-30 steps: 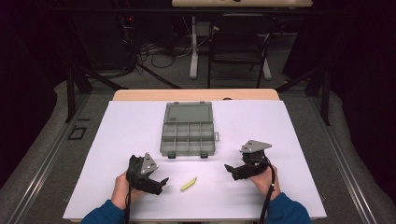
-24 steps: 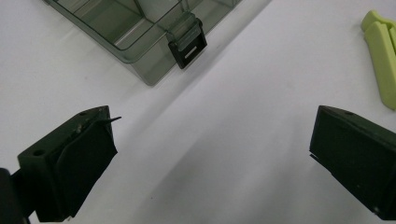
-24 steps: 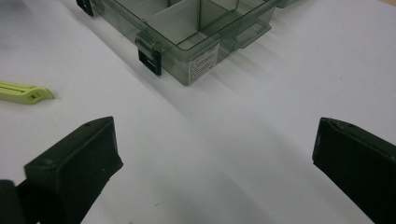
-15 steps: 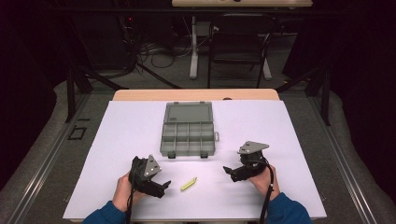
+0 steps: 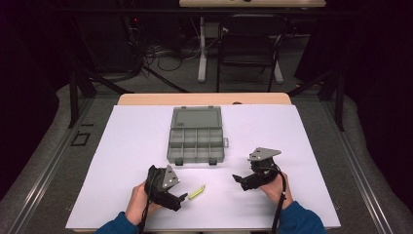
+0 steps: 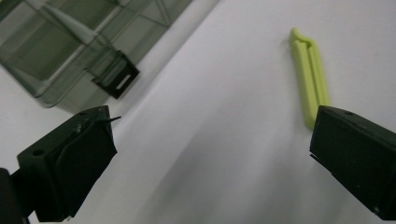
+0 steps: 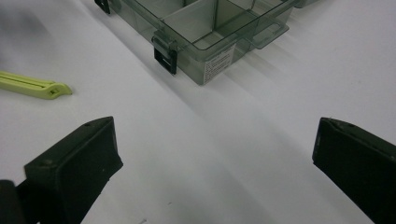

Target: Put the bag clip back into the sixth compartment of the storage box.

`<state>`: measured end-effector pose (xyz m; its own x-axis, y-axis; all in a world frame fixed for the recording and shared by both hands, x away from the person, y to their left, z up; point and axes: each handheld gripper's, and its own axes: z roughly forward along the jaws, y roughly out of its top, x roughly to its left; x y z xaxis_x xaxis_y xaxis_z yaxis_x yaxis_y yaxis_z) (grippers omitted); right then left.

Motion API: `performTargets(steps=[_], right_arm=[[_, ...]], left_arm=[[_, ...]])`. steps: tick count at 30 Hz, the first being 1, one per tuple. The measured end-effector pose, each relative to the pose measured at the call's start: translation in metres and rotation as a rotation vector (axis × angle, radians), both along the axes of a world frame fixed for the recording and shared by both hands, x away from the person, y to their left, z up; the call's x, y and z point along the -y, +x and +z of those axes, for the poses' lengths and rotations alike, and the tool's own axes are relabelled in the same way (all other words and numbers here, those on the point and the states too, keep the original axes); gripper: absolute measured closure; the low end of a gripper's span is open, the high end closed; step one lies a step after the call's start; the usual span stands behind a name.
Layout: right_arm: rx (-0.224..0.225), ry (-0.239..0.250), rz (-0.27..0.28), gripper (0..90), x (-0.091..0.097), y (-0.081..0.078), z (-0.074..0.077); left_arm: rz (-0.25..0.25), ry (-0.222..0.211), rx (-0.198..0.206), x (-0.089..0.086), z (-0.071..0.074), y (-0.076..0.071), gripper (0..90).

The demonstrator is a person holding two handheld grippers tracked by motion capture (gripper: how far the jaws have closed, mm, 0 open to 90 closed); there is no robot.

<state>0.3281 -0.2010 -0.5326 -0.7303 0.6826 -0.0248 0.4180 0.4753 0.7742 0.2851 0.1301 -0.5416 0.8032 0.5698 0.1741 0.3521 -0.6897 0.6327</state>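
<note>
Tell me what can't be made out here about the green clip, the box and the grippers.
- Green clip: left gripper view, its near end is hidden behind one of the fingers.
- Green clip: right gripper view, cut off by the left edge.
- Compartment box: high view, too small to tell whether its compartments hold anything.
- Box label: right gripper view, print too small to read.
- Left gripper: high view, too small to judge its opening.

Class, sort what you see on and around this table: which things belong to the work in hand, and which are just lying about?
In the work:
- green clip, lying on the white table
- left hand-held gripper, jaws open, nearest the clip
- right hand-held gripper, jaws open
- clear compartment box, lid open

Lying about:
- chair behind the table
- cables on the floor
</note>
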Motion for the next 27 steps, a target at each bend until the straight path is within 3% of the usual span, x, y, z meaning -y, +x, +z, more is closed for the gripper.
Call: performTargets(steps=[6, 8, 27], right_arm=[[-0.010, 0.007, 0.004, 0.0, 0.000, 0.001, -0.001], [-0.016, 0.010, 0.009, 0.0, -0.001, 0.001, -0.001], [0.004, -0.035, 0.033, 0.0, -0.006, 0.002, -0.002]], left_arm=[[-0.030, -0.003, -0.015, 0.012, 0.000, -0.003, 0.1], [-0.060, 0.002, -0.041, 0.017, 0.001, -0.004, 2.3], [-0.160, -0.016, -0.081, 0.035, 0.001, -0.006, 53.5]])
